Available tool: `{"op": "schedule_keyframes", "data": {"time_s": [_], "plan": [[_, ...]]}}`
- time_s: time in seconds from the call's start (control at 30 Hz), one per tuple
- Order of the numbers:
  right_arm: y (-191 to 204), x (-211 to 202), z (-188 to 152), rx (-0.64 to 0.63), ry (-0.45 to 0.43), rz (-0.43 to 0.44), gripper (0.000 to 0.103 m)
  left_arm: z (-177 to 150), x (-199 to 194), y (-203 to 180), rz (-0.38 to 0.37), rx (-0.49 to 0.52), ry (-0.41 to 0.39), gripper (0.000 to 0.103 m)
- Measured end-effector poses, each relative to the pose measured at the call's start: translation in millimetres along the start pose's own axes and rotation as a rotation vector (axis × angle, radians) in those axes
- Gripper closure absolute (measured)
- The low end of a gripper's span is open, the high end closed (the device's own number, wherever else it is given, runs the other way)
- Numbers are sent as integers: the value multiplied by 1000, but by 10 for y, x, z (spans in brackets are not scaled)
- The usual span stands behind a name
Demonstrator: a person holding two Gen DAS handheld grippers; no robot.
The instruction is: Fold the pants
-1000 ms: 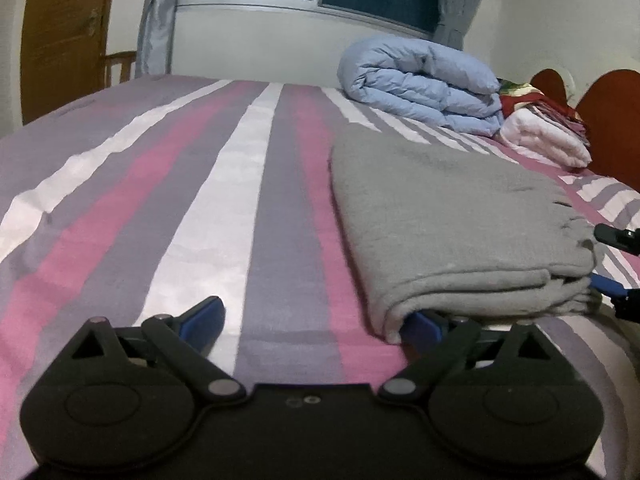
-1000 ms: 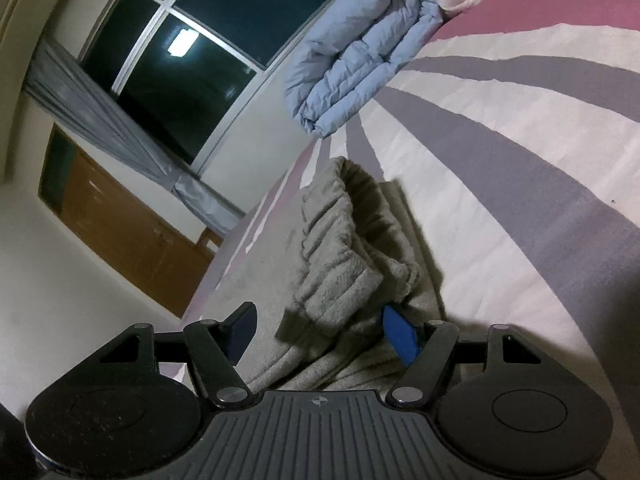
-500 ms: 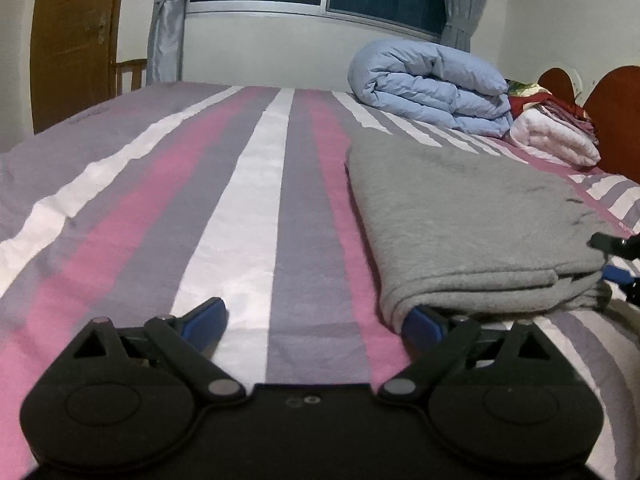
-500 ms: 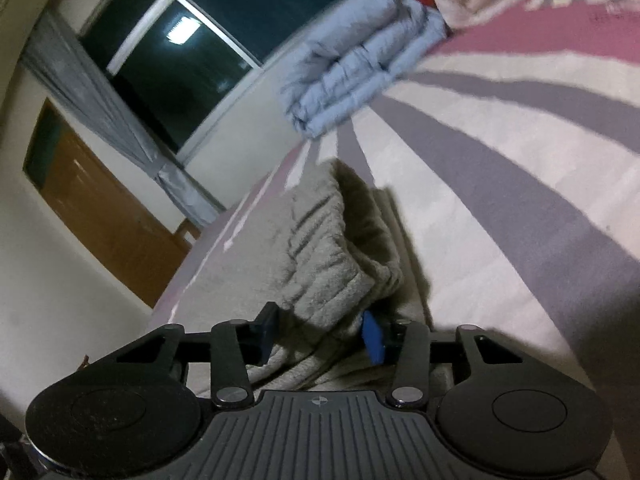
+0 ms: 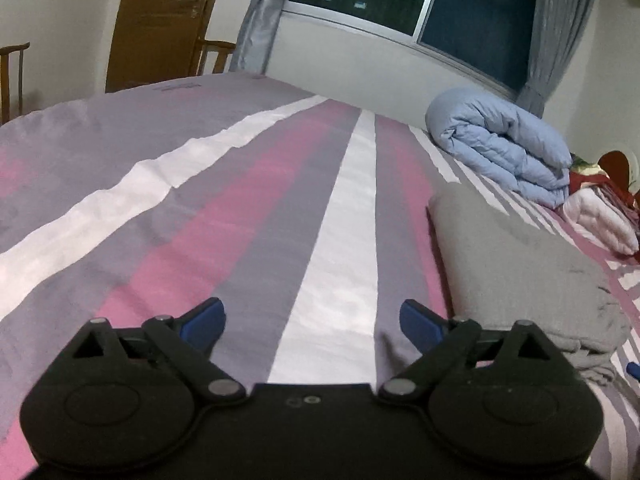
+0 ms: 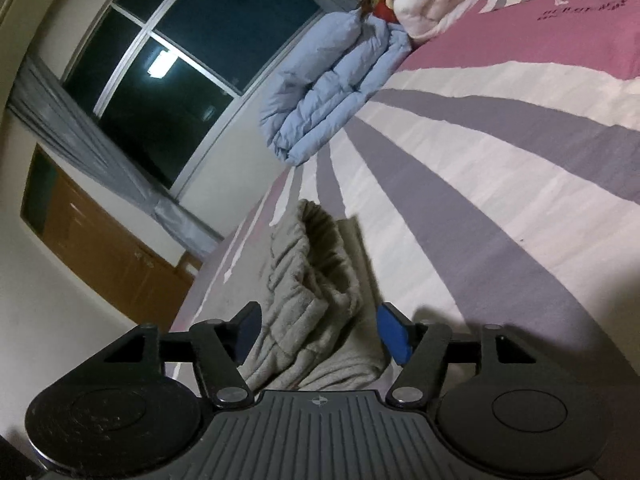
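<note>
Left gripper [image 5: 310, 320] hangs tipped downward, jaws spread wide with nothing between them. Right gripper [image 6: 318, 334], rolled sideways, jaws opening, blue pads at nine and three o'clock, clear of the cloth between.

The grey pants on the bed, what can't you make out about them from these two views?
- Grey pants, left wrist view: the near end is cut off by the picture's right edge.
- Right wrist view: their near part runs under the right gripper, whose jaws are opening.
- Number of folds: bunched layers hide it.
</note>
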State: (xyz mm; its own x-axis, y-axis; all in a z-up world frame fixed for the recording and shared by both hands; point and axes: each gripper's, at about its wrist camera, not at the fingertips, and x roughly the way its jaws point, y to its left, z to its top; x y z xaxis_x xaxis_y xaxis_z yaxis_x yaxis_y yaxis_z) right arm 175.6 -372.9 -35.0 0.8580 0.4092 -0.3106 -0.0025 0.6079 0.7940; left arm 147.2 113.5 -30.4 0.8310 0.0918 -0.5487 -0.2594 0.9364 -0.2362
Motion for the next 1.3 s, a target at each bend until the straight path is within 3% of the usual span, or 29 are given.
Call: {"op": "schedule_keyframes", "data": {"time_s": [0.27,0.43,0.6,0.67,0.73,0.77,0.83,0.87,0.97,1.1,1.3], "plan": [[34,24,16,-22,15,6,34,24,73,-73,-25,32,9,12],[14,59,40,-27,28,7,26,43,149,-89,-42,41,19,11],[-48,139,152,4,61,42,24,139,329,-212,-69,125,18,12],[-74,204,227,6,83,28,24,255,431,-256,-129,110,12,13],[-124,282,302,15,111,25,24,386,601,-296,-268,55,50,14],[-155,320,333,25,124,31,24,440,713,-317,-343,21,92,18],[-202,397,378,43,148,31,24,510,962,-396,-468,-18,202,36],[-227,434,397,54,157,27,24,520,1041,-451,-475,-3,234,46],[-266,552,421,100,200,85,24,545,1176,-600,-479,60,269,42],[-224,726,398,81,239,72,24,525,1382,-628,-541,8,342,40],[-204,971,487,66,293,74,24,544,1600,-555,-600,-2,374,38]]}}
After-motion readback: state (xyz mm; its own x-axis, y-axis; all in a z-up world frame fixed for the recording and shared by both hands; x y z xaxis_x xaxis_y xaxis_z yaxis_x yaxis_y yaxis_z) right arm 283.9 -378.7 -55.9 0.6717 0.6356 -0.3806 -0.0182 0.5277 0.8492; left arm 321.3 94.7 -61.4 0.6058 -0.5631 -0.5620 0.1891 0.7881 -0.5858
